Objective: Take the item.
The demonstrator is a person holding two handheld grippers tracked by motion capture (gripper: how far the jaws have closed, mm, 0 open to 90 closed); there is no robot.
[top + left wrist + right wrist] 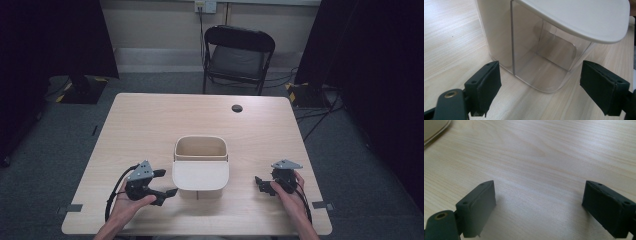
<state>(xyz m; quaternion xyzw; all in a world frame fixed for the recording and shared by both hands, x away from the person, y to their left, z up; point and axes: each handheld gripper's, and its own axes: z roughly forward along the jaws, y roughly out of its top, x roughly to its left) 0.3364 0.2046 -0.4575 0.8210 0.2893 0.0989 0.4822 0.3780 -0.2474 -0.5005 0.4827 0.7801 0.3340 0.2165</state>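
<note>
A beige container stands in the middle of the wooden table. Its flat lid lies tilted over the near half, and the far half gapes. My left gripper rests on the table just left of the container's near corner, open and holding nothing. In the left gripper view the jaws of the left gripper stand wide apart, facing the container's clear wall under the lid. My right gripper sits to the container's right, open, over bare wood. Its jaws are also spread in the right gripper view.
A black folding chair stands beyond the far edge of the table. A dark cable hole is set near that far edge. Dark curtains hang at both sides, with cables on the floor at the right.
</note>
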